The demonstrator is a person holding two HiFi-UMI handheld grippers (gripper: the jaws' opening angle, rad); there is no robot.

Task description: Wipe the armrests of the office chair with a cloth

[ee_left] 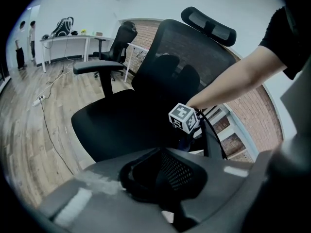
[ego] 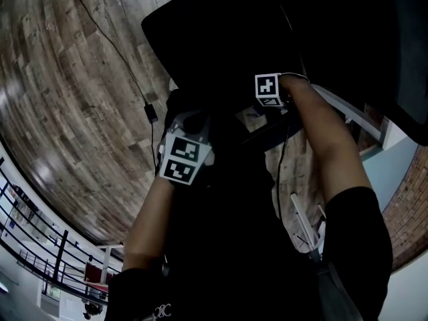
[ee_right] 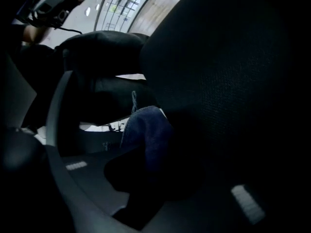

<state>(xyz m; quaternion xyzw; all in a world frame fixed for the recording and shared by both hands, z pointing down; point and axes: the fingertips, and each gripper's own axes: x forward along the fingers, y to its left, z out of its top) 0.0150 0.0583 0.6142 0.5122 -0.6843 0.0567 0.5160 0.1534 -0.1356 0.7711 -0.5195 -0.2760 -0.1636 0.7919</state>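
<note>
- Office chair (ee_left: 121,120): black, mesh backrest, standing on wood floor (ee_left: 29,130).
- Right gripper (ee_right: 150,178): jaws clamped on the cloth, positioned at the armrest (ego: 267,132) beside the backrest.
- Left gripper (ee_left: 163,152): jaws together, nothing between them, facing the seat.
- Cloth (ee_right: 146,135): dark blue, bunched.

Wood-plank floor (ego: 67,99) under me carries everything: the office chair (ee_left: 112,123) I'm at stands on it, and a thin black cable (ego: 126,71) runs loose across the planks to a small black box (ego: 152,113). At the far end a second chair (ee_left: 116,45) and a white worktop (ee_left: 65,38) stand on the same floor. A white power strip (ee_left: 37,101) lies near them.
</note>
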